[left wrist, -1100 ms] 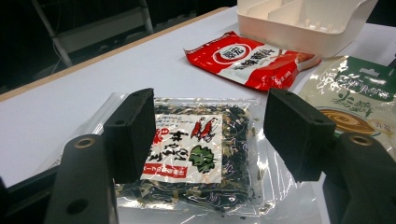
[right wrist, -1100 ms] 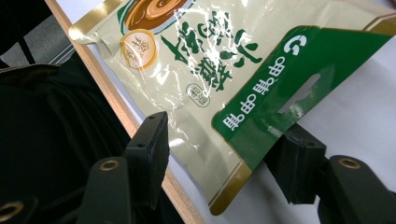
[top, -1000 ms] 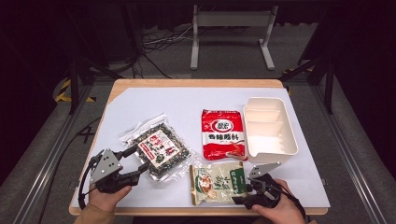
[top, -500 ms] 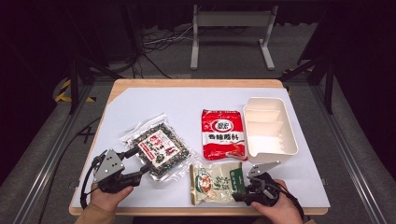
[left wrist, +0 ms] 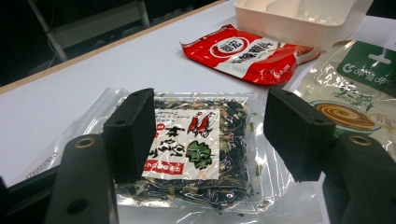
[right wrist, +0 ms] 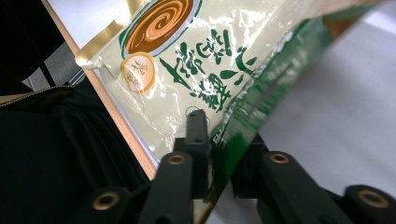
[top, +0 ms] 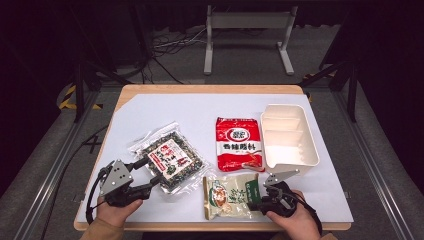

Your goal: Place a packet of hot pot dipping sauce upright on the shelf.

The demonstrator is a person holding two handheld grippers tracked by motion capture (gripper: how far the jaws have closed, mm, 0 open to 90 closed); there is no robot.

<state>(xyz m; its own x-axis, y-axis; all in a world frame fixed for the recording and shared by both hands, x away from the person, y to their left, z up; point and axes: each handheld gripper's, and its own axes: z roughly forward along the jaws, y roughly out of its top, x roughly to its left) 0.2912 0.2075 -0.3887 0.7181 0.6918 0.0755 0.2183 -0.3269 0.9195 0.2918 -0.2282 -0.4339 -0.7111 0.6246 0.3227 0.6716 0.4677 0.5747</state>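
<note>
Since the earlier high view, neither of my hands has shifted, but my right gripper [top: 260, 199] has just been closing its jaws, and the right edge of the cream and green plastic snack pouch [top: 231, 195] now sits between them. In the right gripper view the two black jaws are pressed together on that green edge of the pouch [right wrist: 196, 60], pinching it, with the pouch rising toward the upper left of the frame.

In the high view the pouch lies at the lower middle of the white table [top: 165, 107], near the front edge. My left gripper [top: 150, 172] is at the lower left, jaws spread, either side of the near corner of a clear plastic bag of dark dried seaweed with a white and red label [top: 170, 160]. In the left gripper view the pads stand apart above that bag [left wrist: 196, 144].

A red and white flat packet [top: 239, 144] lies at centre right, just beside a white divided plastic tray [top: 287, 137] to its right.
</note>
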